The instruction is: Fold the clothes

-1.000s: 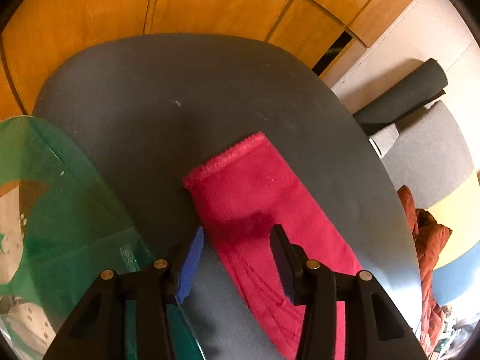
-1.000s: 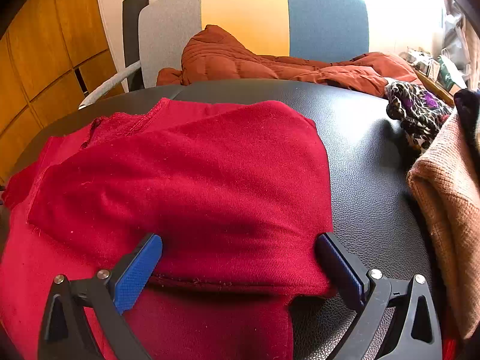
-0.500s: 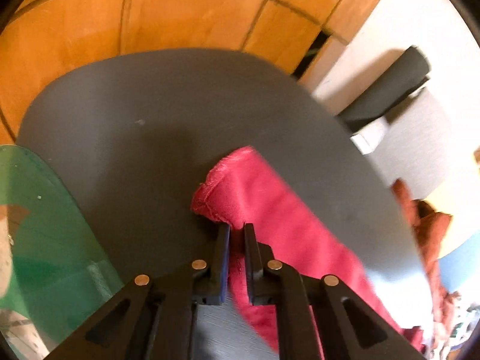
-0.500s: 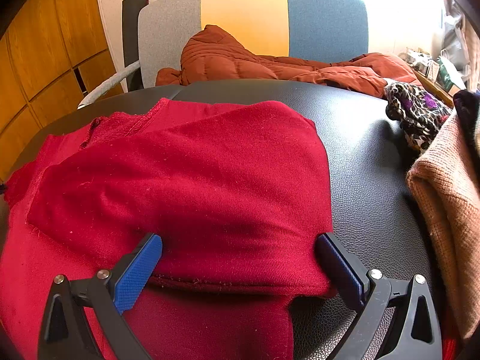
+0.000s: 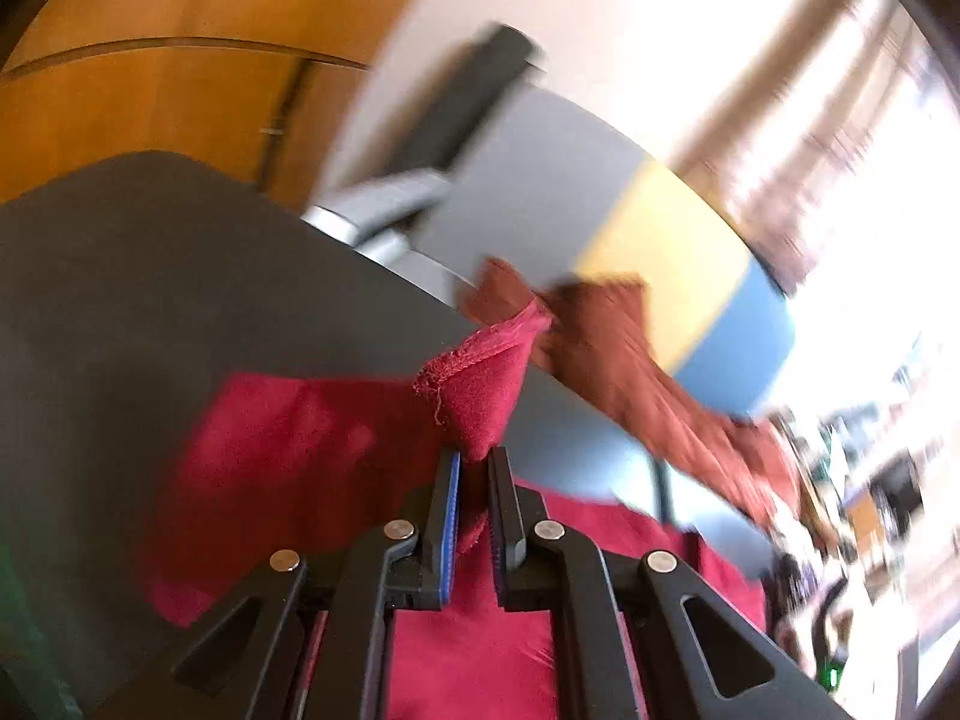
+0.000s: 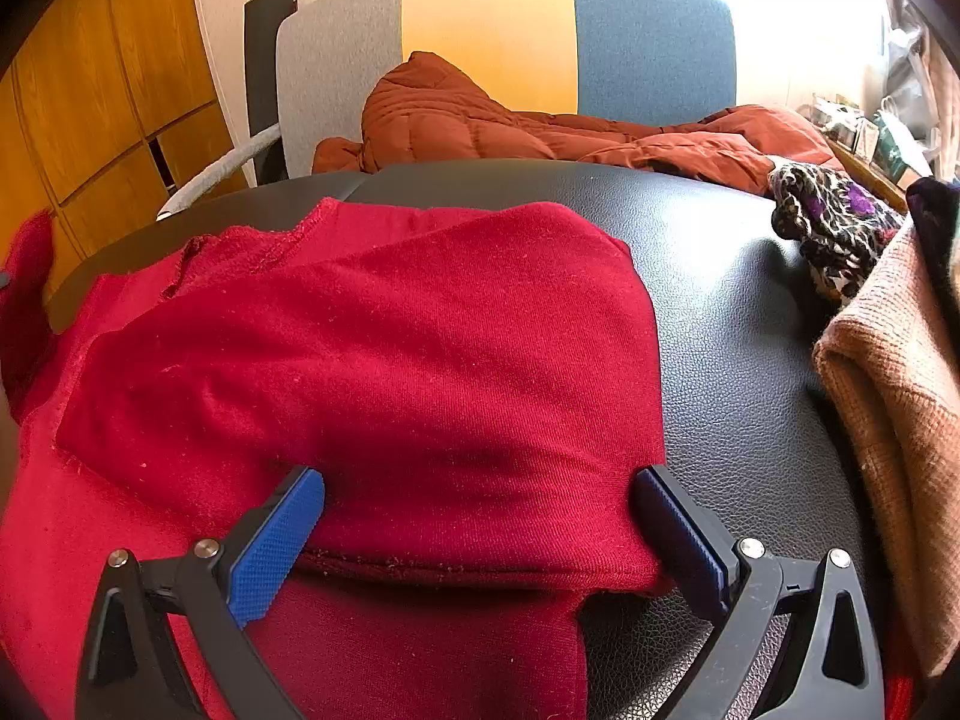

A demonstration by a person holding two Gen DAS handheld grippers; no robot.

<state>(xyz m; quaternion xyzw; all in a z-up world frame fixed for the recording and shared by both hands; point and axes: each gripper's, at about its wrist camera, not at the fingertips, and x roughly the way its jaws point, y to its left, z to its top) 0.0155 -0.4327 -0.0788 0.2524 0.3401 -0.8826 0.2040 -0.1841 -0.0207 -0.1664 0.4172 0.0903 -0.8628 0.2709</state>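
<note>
A red garment (image 6: 384,372) lies partly folded on a round black table (image 6: 738,324). My left gripper (image 5: 474,468) is shut on the hemmed end of its red sleeve (image 5: 480,384), which it holds lifted above the table (image 5: 150,276); the rest of the garment (image 5: 288,456) spreads below. That lifted sleeve end (image 6: 30,252) shows at the far left of the right wrist view. My right gripper (image 6: 474,501) stands wide open over the folded near edge of the garment, one finger on each side, the pads not pressing the cloth.
A grey, yellow and blue chair (image 6: 504,36) with a rust-brown padded jacket (image 6: 540,126) stands behind the table. A tan knit (image 6: 894,396) and a leopard-print cloth (image 6: 834,228) lie at the table's right. Wooden cabinets (image 6: 96,102) are at left.
My left gripper closed on the sleeve end, then lifted it and swung it right, toward the chair, rolling as it went. My right gripper has kept still and open.
</note>
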